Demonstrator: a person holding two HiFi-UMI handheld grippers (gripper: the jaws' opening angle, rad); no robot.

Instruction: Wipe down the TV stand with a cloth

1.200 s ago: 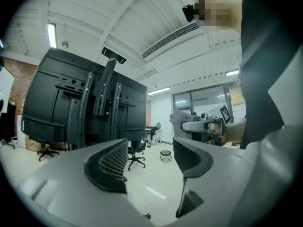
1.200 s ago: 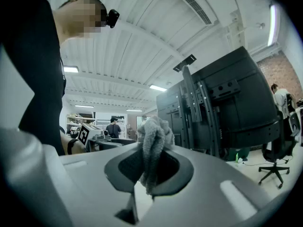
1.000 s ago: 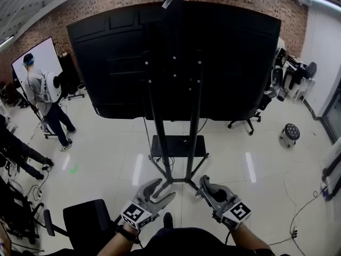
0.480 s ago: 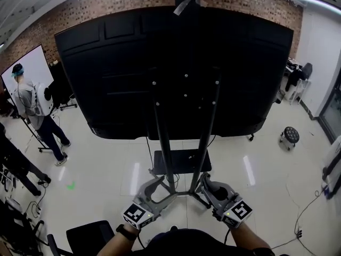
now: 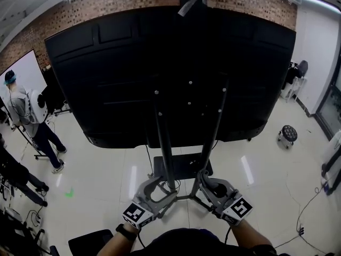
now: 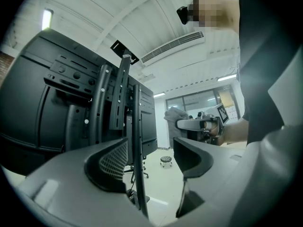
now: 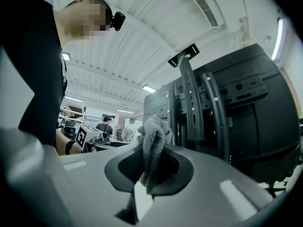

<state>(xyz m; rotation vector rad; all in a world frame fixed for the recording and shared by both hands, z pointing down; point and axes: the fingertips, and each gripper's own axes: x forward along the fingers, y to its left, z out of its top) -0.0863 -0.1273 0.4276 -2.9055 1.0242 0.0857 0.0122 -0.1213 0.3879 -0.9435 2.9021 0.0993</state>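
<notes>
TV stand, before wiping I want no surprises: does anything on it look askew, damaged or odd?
Only a small grey flap sticking out crookedly at the top of the TV stand, possibly loose tape. Otherwise it looks straight and undamaged.

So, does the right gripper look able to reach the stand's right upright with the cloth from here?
Probably yes. The right gripper is shut on the cloth and sits close by the lower end of the right upright. Nothing shows between them.
</notes>
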